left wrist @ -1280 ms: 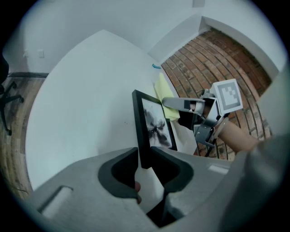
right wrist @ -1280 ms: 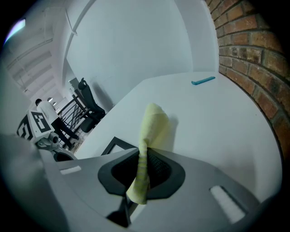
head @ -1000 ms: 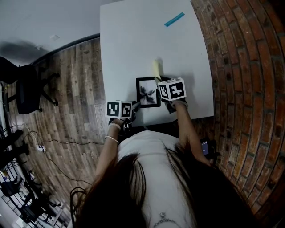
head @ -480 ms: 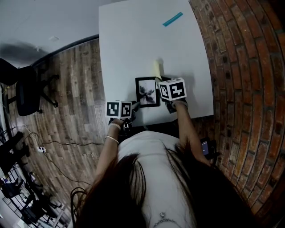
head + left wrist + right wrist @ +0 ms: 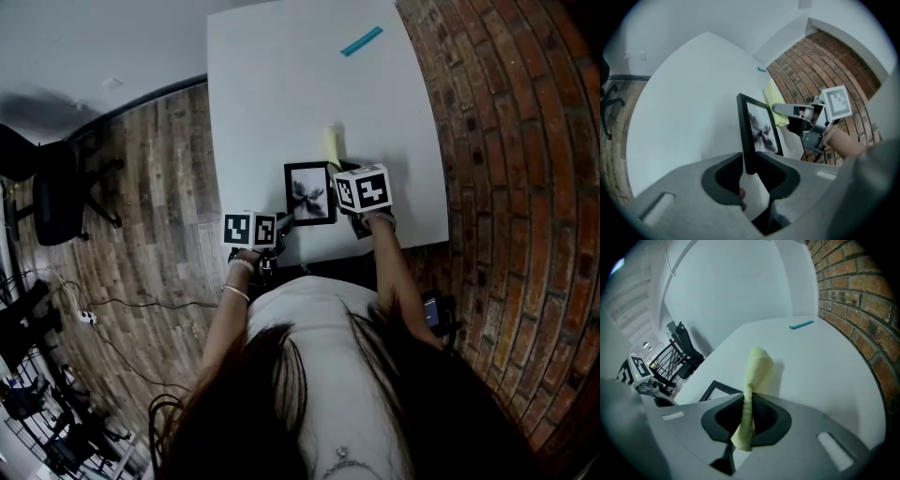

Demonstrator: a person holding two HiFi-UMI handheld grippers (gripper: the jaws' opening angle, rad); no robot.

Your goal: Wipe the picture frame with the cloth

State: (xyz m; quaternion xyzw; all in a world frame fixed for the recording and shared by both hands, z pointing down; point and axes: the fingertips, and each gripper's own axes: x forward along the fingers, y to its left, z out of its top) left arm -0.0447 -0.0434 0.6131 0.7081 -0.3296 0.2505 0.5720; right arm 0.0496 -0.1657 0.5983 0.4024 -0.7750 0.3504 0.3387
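Picture frame — edge-on in left claw

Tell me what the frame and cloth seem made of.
Frame: black, matt, straight-edged border, likely wood or plastic; the pictures leave that open. Cloth: soft pale-yellow fabric, faintly striped, folding limply.

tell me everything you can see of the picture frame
The picture frame is a thin, black, rectangular frame around a black-and-white print of a dark, splashy shape on white. It sits near the front edge of the white table, with its near corner clamped between the jaws of the left hand-held gripper. It looks tilted up off the table. The yellow cloth, pinched in the right hand-held gripper, hangs by its far right corner; contact is unclear.
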